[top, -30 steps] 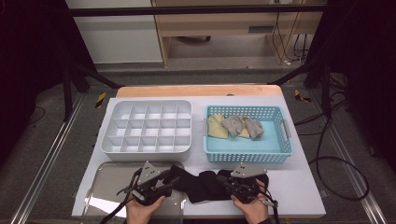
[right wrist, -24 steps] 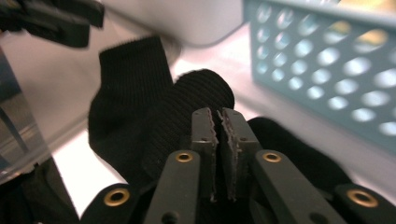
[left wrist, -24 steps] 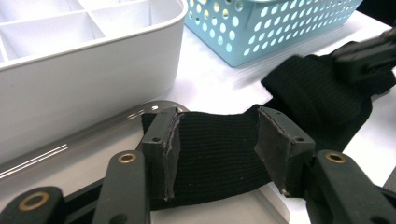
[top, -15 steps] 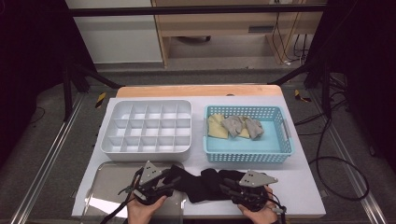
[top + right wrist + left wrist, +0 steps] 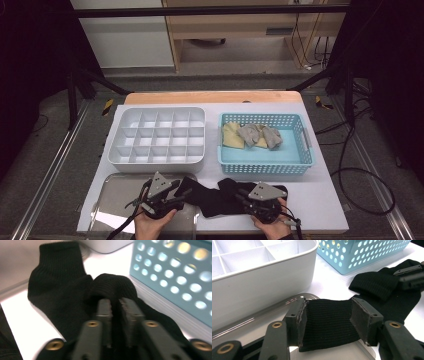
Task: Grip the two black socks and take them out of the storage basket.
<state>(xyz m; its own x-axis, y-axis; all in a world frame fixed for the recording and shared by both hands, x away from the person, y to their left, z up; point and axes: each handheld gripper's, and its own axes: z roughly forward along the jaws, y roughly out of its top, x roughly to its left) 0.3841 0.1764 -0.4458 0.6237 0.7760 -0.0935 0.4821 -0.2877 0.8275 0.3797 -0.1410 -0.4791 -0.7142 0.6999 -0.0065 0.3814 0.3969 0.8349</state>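
1. Nearest the person, at the desk's (image 5: 320, 210) front edge, a black sock (image 5: 215, 196) lies stretched between the two grippers, one end over the corner of a metal tray (image 5: 112, 200).
2. On the left, the left gripper (image 5: 332, 317) has a flat band of the sock spanning its widely parted jaws; they have just been opening further, and whether the pads press on the fabric cannot be told.
3. On the right, the right gripper (image 5: 115, 306) has its jaws nearly together and clamped on a bunched fold of the sock; they have just been closing on it.
4. Judged from this, the step in hand is folding or straightening the sock; the next move would call for carrying the pinched fold across to the other end without losing it.
5. Farther back stand a white divided box (image 5: 157, 137), its compartments bare, and a blue basket (image 5: 300, 160) holding grey and yellow socks (image 5: 252, 135).
6. Each gripper view gives the contact of pads and fabric, which the high view leaves too dark to read; the high view alone gives the basket's contents.
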